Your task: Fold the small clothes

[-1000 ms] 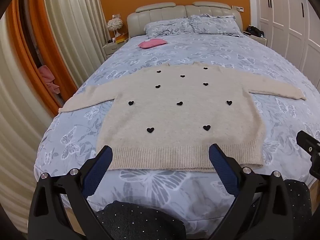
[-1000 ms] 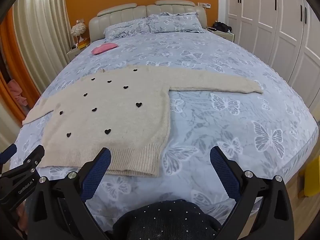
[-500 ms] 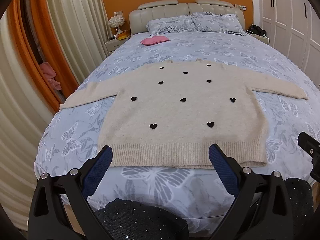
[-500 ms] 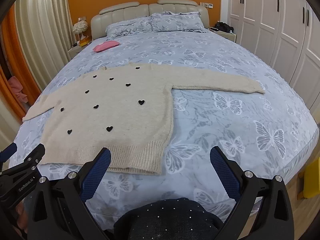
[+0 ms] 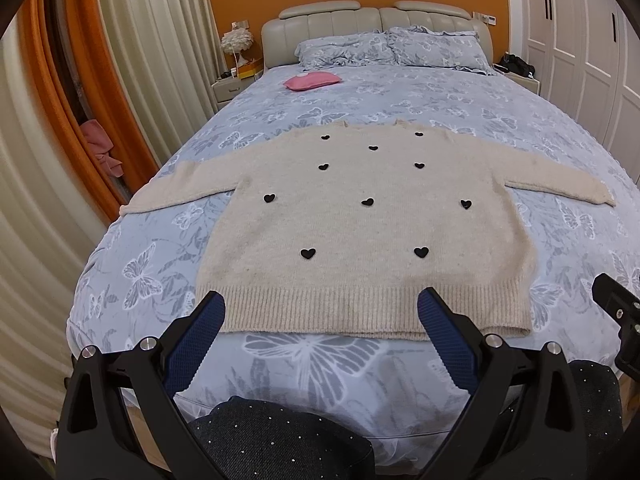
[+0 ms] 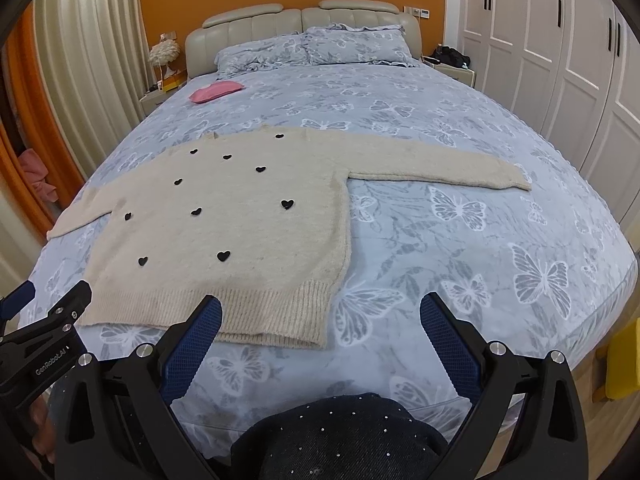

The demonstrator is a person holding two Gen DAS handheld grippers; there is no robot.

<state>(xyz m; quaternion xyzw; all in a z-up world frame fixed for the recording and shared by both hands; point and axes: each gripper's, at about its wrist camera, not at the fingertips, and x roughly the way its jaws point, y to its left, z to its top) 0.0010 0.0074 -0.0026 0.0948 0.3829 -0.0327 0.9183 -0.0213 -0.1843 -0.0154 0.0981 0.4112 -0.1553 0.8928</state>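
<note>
Meanwhile both grippers' jaws gape empty short of the sweater's (image 5: 360,232) ribbed hem (image 5: 340,312), bedspread (image 6: 460,248) bare rightward.

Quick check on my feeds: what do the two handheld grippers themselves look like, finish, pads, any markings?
Both match: the left gripper and right gripper have matte black angular frames with triangular cut-outs, silver round screws at the joints, and two fingers faced with blue cross-hatched pads. In the right wrist view, the left gripper's side bears white "GenRobot.AI" lettering. No cables visible.
</note>
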